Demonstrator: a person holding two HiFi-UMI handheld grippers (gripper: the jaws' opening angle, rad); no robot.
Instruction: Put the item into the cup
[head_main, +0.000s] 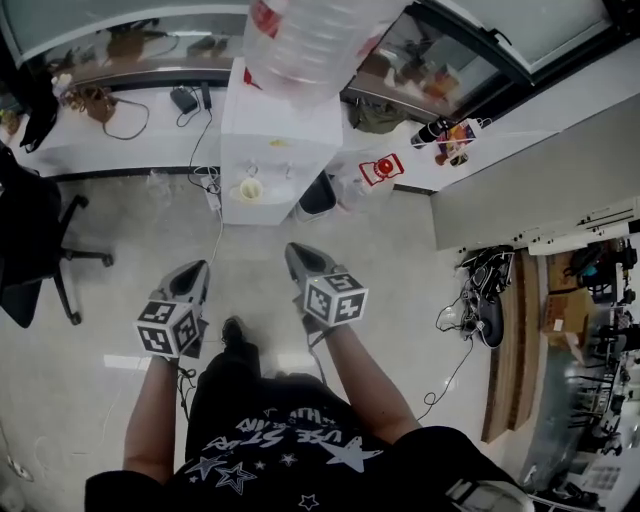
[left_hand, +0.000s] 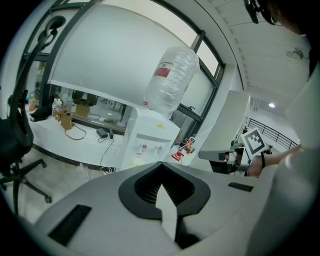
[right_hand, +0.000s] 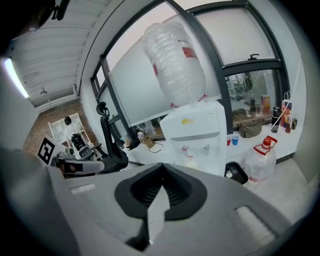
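A pale cup (head_main: 249, 190) stands in the tap recess of a white water dispenser (head_main: 276, 135), which carries a big clear bottle (head_main: 312, 38). The cup also shows in the right gripper view (right_hand: 190, 161). I am standing on the floor in front of the dispenser. My left gripper (head_main: 197, 268) and right gripper (head_main: 296, 251) both point at it from a short way off, side by side. In the left gripper view (left_hand: 161, 169) and the right gripper view (right_hand: 161, 169), each gripper's jaws are shut with nothing between them. No loose item for the cup is in view.
A black office chair (head_main: 35, 250) stands at the left. A clear jug with a red cap (head_main: 382, 168) and a dark bin (head_main: 318, 196) sit right of the dispenser. Small blue and red cups (right_hand: 233, 140) are on the counter behind. Cables and gear (head_main: 482, 305) lie by the right wall.
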